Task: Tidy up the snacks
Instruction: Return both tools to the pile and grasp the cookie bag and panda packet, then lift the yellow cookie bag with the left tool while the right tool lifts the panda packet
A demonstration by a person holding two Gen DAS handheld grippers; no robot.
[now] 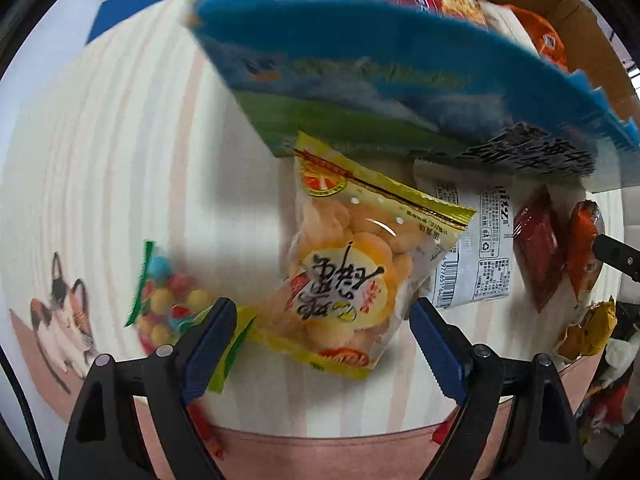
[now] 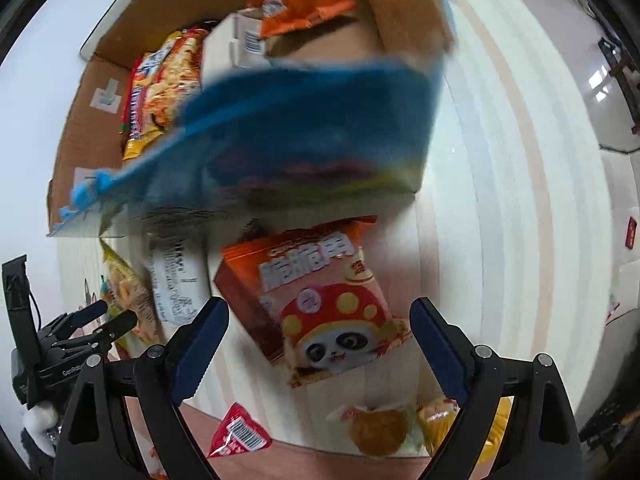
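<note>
My left gripper [image 1: 324, 320] is open and points down over a yellow bag of puffed snacks [image 1: 344, 272] that lies on the striped tablecloth [image 1: 120, 160]; its fingers stand either side of the bag, apart from it. My right gripper [image 2: 320, 332] is open above an orange bag with a panda picture [image 2: 320, 300]. A large blue bag [image 1: 380, 80], blurred, sits in front of the cardboard box [image 2: 100, 92]; in the right wrist view the blue bag [image 2: 312, 140] covers the box's near side.
A bag of coloured candy balls [image 1: 168, 300] lies left of my left fingers. A white packet [image 1: 476, 248], a red packet [image 1: 536, 248] and an orange one [image 1: 584, 248] lie to the right. The box holds several snack bags [image 2: 160, 92]. Small packets [image 2: 240, 436] sit near the table's front edge.
</note>
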